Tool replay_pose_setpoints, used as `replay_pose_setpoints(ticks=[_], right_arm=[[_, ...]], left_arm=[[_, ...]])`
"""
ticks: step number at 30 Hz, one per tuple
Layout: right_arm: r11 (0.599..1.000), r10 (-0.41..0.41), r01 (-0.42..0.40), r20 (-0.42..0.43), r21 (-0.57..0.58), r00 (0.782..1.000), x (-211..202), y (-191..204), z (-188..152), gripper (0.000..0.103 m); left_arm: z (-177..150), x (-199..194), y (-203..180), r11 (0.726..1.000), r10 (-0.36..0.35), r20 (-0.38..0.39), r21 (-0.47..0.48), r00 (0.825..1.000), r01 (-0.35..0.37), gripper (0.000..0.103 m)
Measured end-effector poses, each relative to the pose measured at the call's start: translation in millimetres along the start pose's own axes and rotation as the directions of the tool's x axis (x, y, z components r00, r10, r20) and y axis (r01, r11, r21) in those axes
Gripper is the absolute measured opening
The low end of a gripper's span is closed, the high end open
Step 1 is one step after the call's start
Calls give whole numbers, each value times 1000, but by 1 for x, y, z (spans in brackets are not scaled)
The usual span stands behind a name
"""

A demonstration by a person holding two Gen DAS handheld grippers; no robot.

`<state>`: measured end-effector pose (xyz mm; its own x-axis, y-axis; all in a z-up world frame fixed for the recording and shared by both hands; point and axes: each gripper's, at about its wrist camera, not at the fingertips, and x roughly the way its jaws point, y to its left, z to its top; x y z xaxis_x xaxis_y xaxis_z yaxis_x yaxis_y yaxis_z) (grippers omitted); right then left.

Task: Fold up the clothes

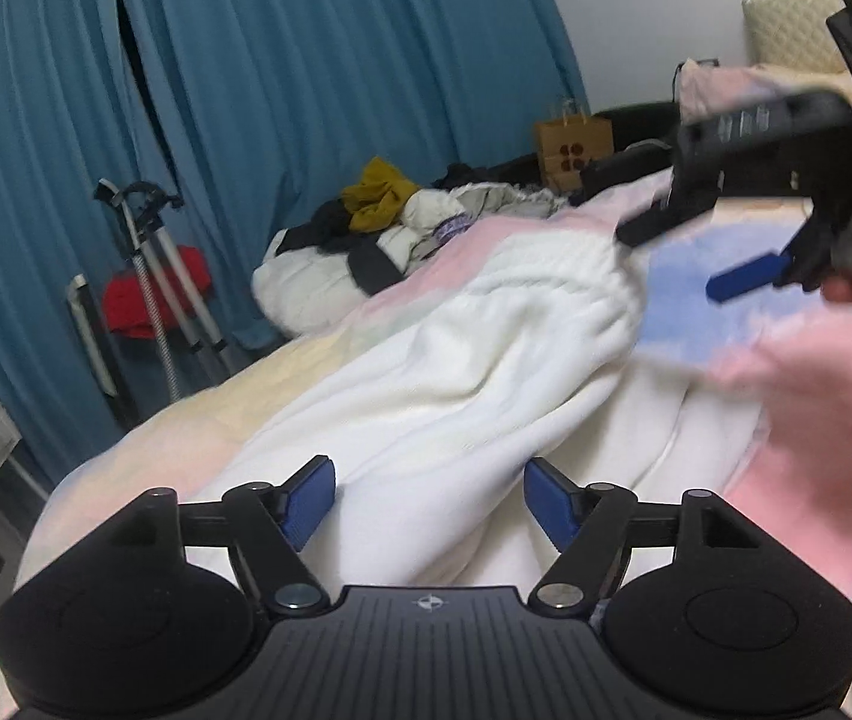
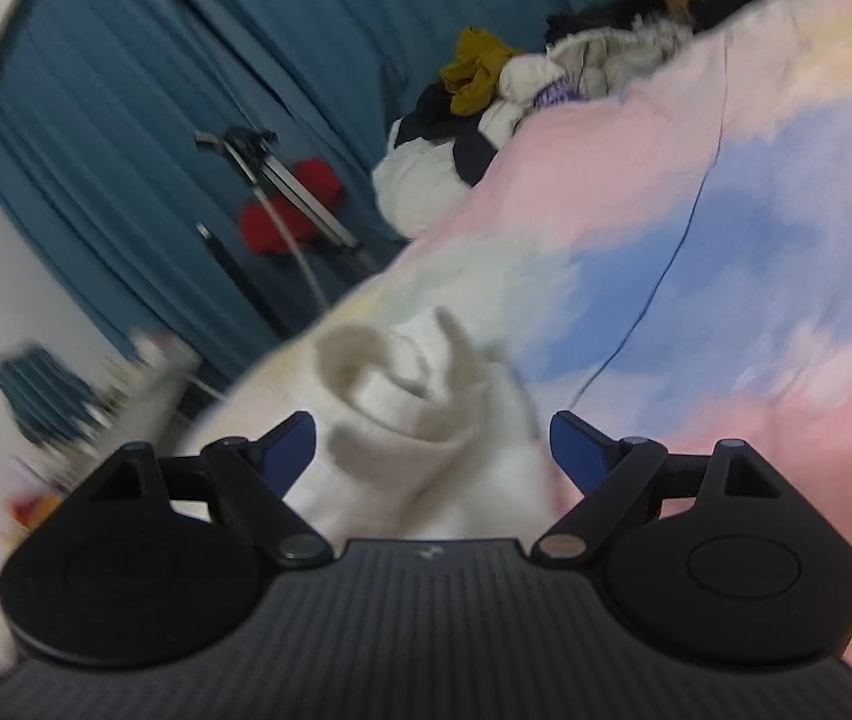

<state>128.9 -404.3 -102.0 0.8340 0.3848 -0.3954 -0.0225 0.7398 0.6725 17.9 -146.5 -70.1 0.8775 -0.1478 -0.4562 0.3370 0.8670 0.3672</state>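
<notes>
While the soft white knitted garment (image 1: 462, 360) lies rumpled on the pastel fleece blanket (image 1: 798, 396), both jaws stand apart and empty — left gripper (image 1: 429, 501), right gripper (image 2: 432, 450) — so pinch matching corners, pulling flat first.

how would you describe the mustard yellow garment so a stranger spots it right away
Start at the bed with the pastel blanket and look to its far end by the teal curtain, where a laundry pile sits. The mustard yellow garment lies crumpled on top, the only yellow among white and dark clothes.
</notes>
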Motion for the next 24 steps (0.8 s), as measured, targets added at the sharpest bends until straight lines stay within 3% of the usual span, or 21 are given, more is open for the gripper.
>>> replay_pose_setpoints(ticks=[4,8,13,17,21,24], right_arm=[[999,-40,40,21,2,999,-2,-2,-2,87],[994,-56,56,-10,88,998,5,-16,-5,87],[987,-6,6,-3,160,1000,15,-23,-13,88],[996,63,-65,31,65,998,19,1,-10,88],[999,18,-20,-51,-37,999,46,17,-18,88],[999,26,-28,-65,-25,998,68,15,-23,88]], left_arm=[[-23,-15,17,998,54,-14,-12,998,-54,73],[-39,-15,34,992,74,-36,-100,997,-78,74],[-43,-12,35,992,84,-45,-95,995,-88,73],[-46,-8,29,994,92,-54,-52,994,-95,71],[-47,8,26,994,110,-59,-9,992,-111,71],[-49,12,25,992,123,-52,8,991,-122,70]])
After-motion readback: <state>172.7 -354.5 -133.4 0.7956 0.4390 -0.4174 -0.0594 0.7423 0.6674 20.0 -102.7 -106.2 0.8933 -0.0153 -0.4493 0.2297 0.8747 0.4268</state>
